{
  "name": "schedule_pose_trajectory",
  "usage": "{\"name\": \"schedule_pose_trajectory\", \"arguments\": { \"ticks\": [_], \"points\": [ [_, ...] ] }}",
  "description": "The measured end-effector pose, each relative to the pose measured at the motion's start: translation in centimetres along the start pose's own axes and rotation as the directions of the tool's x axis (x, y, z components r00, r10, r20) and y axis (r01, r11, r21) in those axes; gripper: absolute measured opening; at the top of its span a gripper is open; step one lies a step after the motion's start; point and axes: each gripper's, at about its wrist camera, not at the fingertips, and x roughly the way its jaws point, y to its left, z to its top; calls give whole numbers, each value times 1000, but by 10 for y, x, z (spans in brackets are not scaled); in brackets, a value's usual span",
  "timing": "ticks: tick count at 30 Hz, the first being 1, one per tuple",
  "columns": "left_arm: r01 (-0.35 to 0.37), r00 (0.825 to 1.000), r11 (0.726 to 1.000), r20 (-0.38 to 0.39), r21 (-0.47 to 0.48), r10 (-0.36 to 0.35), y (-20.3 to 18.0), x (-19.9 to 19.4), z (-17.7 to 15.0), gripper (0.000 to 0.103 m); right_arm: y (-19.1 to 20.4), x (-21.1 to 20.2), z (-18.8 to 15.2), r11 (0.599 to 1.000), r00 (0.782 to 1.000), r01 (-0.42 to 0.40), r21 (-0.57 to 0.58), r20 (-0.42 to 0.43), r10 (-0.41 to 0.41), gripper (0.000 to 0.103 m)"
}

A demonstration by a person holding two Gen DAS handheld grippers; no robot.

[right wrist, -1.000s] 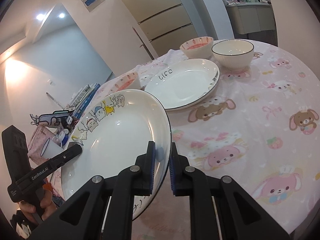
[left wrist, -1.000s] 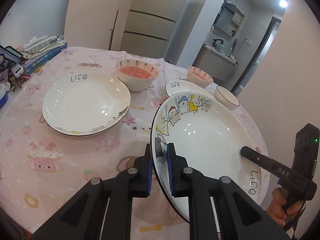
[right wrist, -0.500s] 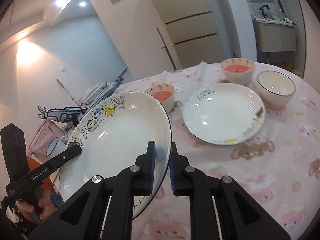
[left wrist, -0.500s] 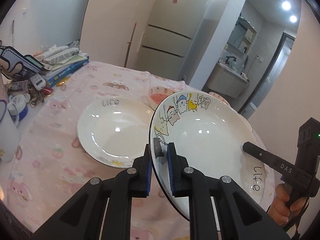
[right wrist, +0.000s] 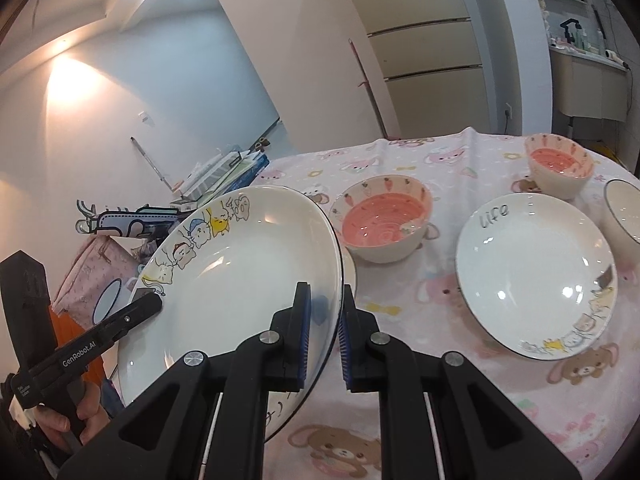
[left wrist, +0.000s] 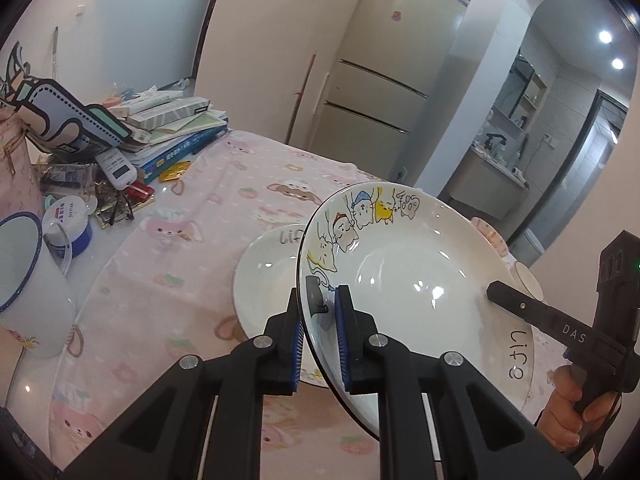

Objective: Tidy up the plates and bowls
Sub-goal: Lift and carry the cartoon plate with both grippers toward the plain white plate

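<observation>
Glazed ceramic is what you have in the cartoon plate (left wrist: 416,276): rigid, probably fairly heavy for its width, slick under the pads and unforgiving if it drops. You hold it off the pink tablecloth (left wrist: 208,216), tilted, with the left gripper (left wrist: 319,308) closed on its rim at one side and the right gripper (right wrist: 323,308) on the opposite rim. In the right wrist view the jaws straddle the edge with a sliver of gap at the outer pad, so judge that pinch as light. Rim grips on opposite sides are the sensible hold; keep both pinches even so that the plate does not twist or slide out.

It hangs above a second plate (left wrist: 268,280) lettered "life", which lies flat on the cloth and looks like the natural base for a stack. A third plate (right wrist: 536,272) sits well to the right.

Nothing is in any of the dishes. The near pink bowl (right wrist: 384,220) and the far pink bowl (right wrist: 558,164) show only their coloured glaze, and a white bowl (right wrist: 624,212) stands at the frame's edge. A mug (left wrist: 28,280) beside the books (left wrist: 176,128) also looks empty.
</observation>
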Motion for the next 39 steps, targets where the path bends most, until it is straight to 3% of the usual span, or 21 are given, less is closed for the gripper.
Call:
{"name": "schedule_pose_trajectory", "arguments": {
  "ticks": [16, 39],
  "points": [
    [-64, 997, 998, -55, -26, 63, 40, 43, 5, 15, 7, 72, -3, 1000, 995, -11, 25, -95, 14, 13],
    [-98, 989, 994, -114, -46, 92, 58, 66, -10, 15, 9, 101, -14, 1000, 988, 14, 11, -157, -12, 14]
  ]
}}
